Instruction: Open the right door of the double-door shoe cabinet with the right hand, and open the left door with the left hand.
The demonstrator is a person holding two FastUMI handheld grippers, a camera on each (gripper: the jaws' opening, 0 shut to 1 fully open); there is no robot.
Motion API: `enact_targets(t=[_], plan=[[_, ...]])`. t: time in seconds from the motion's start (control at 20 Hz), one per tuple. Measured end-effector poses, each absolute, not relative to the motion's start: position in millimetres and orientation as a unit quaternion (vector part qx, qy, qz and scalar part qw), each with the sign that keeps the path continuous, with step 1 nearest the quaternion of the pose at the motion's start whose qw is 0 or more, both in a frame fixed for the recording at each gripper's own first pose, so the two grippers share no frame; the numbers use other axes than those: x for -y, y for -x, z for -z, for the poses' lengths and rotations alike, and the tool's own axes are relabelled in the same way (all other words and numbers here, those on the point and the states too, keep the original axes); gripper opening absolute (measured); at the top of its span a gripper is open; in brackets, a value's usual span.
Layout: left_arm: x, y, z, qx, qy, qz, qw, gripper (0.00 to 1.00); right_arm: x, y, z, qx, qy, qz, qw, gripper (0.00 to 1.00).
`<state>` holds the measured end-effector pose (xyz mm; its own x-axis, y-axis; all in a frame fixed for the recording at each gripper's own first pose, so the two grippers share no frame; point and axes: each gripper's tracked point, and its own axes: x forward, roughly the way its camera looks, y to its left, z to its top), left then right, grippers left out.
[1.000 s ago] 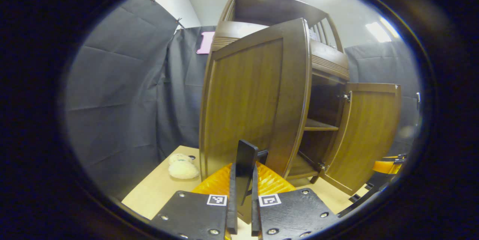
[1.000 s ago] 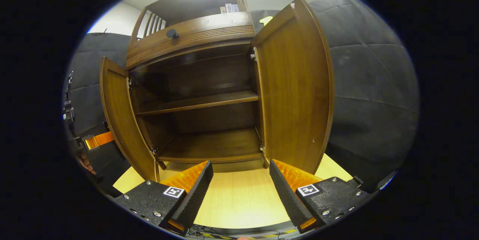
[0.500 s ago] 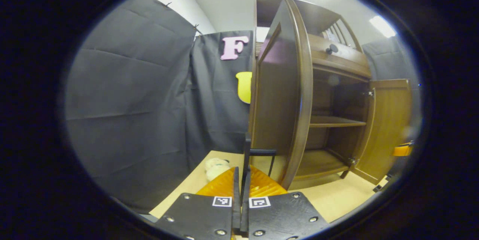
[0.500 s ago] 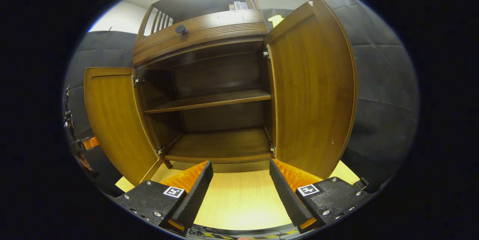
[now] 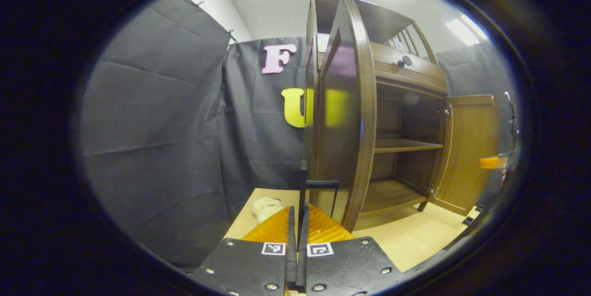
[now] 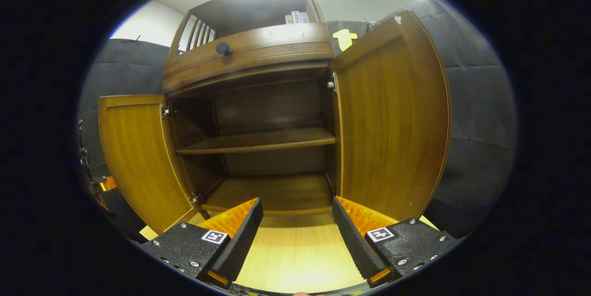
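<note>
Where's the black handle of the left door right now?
In the left gripper view, the black handle sits low on the left door, just above the left gripper.

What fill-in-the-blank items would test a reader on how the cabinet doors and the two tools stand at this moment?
1. The left tool is shut on the left door's black ____.
2. The right tool holds nothing and its fingers stand ____.
3. Both the left door and the right door of the shoe cabinet stand ____.
4. Between the doors, the shelf carries ____.

Missing words: handle; open; open; nothing
</note>
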<state>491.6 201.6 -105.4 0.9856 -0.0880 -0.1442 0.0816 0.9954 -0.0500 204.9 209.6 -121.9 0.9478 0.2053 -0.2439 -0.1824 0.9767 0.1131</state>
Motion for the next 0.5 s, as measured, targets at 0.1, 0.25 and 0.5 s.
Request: enact_targets(t=[0.1,0.25,0.5], plan=[[-208.5,-486.8,104.9,-0.073,0.032,0.018,0.997,0.02,-209.8,-205.1,111.9,-0.117,-0.055,-0.101,0.986,0.91],[-210.6,-485.4,103.3,-0.069,0.074,-0.028,0.994,0.13,-210.3,-203.8,103.3,-0.110,-0.059,-0.113,0.986,0.94],[-234.7,-466.8,100.5,-0.071,0.099,-0.178,0.976,0.75,-191.9,-204.1,85.7,-0.096,-0.050,-0.123,0.987,0.94]])
